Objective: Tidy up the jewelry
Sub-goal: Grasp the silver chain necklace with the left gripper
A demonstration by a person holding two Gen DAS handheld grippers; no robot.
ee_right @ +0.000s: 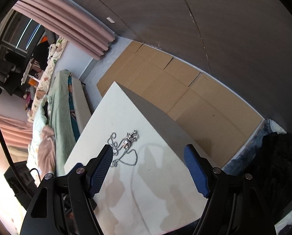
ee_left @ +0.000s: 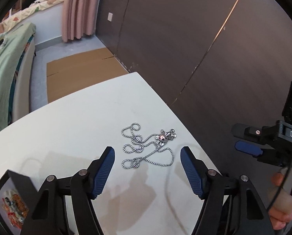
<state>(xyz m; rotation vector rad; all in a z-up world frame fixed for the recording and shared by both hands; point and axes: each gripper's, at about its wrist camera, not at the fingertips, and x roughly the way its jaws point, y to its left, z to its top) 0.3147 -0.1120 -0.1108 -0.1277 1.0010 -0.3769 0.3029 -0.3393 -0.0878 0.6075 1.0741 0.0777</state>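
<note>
1. Left gripper (ee_left: 147, 152): jaws apart, nothing clamped; right gripper (ee_right: 148, 151): jaws apart, empty.
2. One silver necklace (ee_left: 146, 146) lies tangled on the white table (ee_left: 67, 129), just beyond the left fingertips; its pendant (ee_left: 166, 136) sits at the far right end.
3. One cardboard sheet (ee_left: 81, 74) covers the floor beyond; one pink curtain (ee_left: 79, 9) hangs farthest.

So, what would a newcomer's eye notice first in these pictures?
First the silver necklace, a tangled chain with a small pendant, lying alone on the white table. The left gripper hangs over it with open jaws and blue pads, the chain just ahead between them. The right gripper, also open, is to its right, with flattened cardboard on the floor behind.
</note>
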